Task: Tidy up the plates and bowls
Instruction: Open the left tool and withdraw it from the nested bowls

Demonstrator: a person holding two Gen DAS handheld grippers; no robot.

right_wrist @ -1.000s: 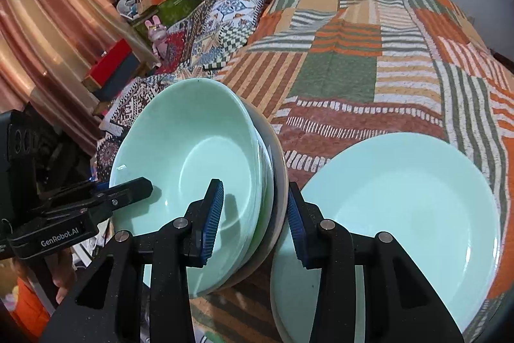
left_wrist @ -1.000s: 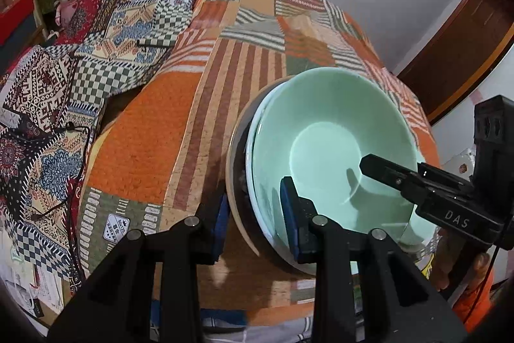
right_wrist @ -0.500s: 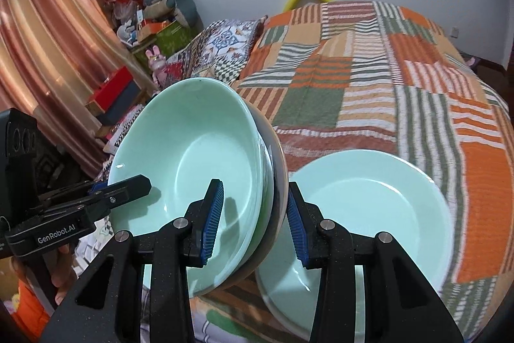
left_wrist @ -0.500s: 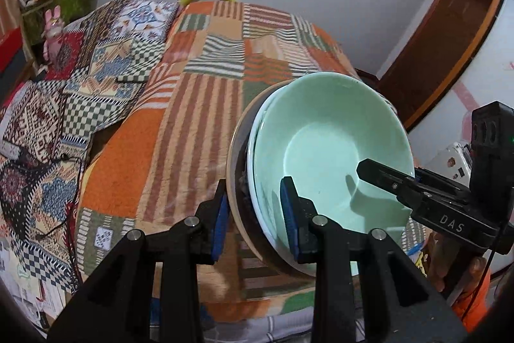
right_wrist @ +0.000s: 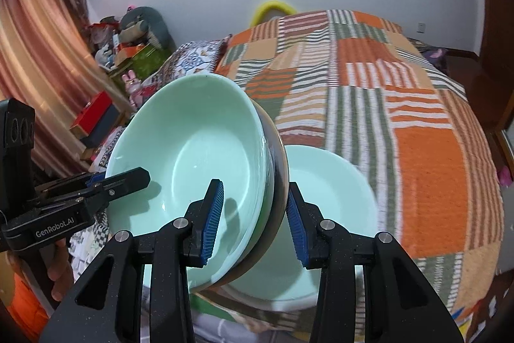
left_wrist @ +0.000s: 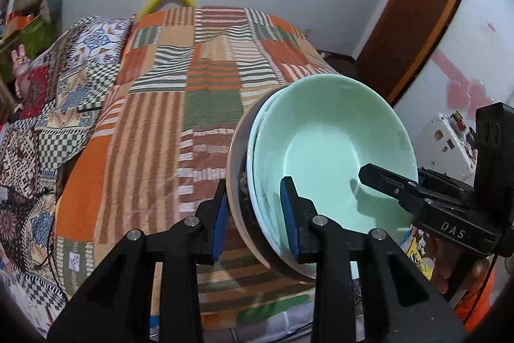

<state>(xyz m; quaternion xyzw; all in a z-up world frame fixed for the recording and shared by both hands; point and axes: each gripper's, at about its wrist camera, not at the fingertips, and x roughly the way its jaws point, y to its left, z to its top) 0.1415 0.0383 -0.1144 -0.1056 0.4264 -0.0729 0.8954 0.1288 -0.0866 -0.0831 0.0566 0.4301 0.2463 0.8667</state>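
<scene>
a bedroom: a bed (left_wrist: 180,124) under a striped patchwork blanket, white wall behind, a curtain (right_wrist: 35,60) at one side. a stack of nested bowls (left_wrist: 324,159), mint green inside with a darker one outermost, is held tilted above the bed's near edge. the left gripper (left_wrist: 255,214) clamps one rim of the stack, the right gripper (right_wrist: 253,221) clamps the opposite rim, blue pads on either side of the edge. a mint plate (right_wrist: 334,182) lies flat on the blanket just beyond the stack, in the right wrist view.
</scene>
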